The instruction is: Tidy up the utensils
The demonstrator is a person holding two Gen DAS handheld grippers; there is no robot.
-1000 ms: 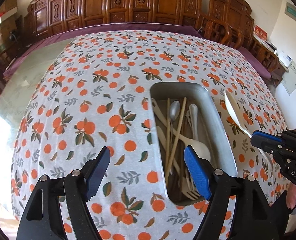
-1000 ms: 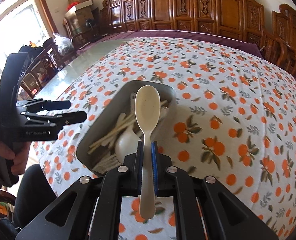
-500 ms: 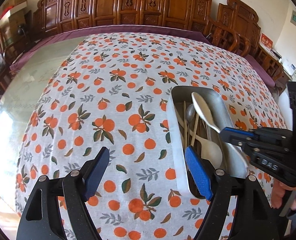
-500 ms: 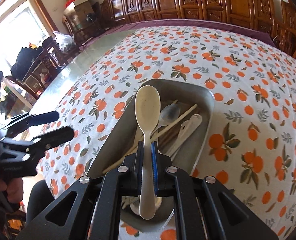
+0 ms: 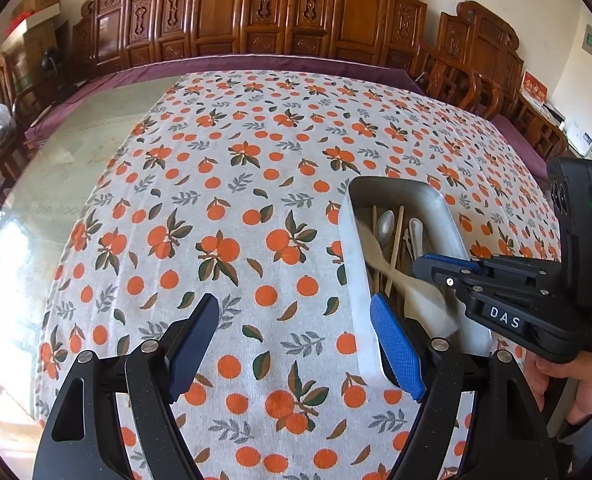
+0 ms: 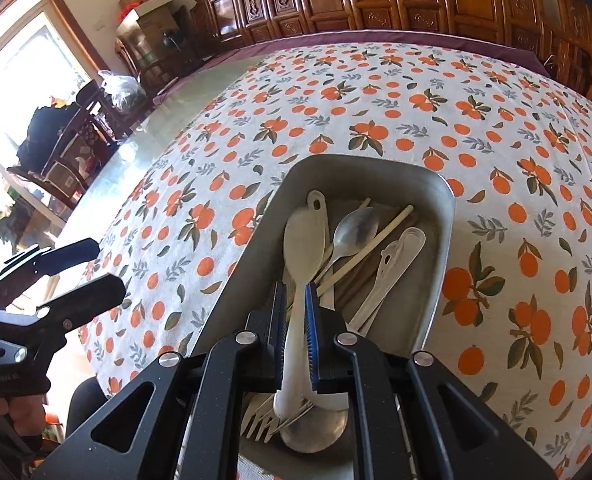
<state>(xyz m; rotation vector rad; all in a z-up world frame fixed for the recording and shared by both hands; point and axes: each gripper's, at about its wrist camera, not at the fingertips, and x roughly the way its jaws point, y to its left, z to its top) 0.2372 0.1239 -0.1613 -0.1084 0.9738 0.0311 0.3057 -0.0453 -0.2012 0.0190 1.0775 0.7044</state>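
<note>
A metal tray [image 6: 444, 200] sits on the orange-print tablecloth and holds spoons, chopsticks and forks. My right gripper [image 6: 295, 292] is over the tray's near end with its jaws slightly apart around the handle of a cream spoon [image 6: 302, 236], whose bowl dips among the utensils. In the left wrist view the tray [image 5: 350, 240] is at right, with the right gripper [image 5: 436, 266] above it and the cream spoon [image 5: 384, 264] blurred. My left gripper [image 5: 296, 332] is open and empty over the cloth, left of the tray.
Inside the tray lie a metal spoon [image 6: 356, 226], wooden chopsticks [image 6: 370, 246], a white ladle-like spoon [image 6: 388, 276] and forks [image 6: 263, 416]. Carved wooden chairs [image 5: 279, 8] line the table's far side. Bare glass tabletop [image 5: 55, 168] lies left of the cloth.
My right gripper moved down into the tray with the cream spoon, and its jaws have opened slightly. The left gripper stayed open and drifted a little left.
</note>
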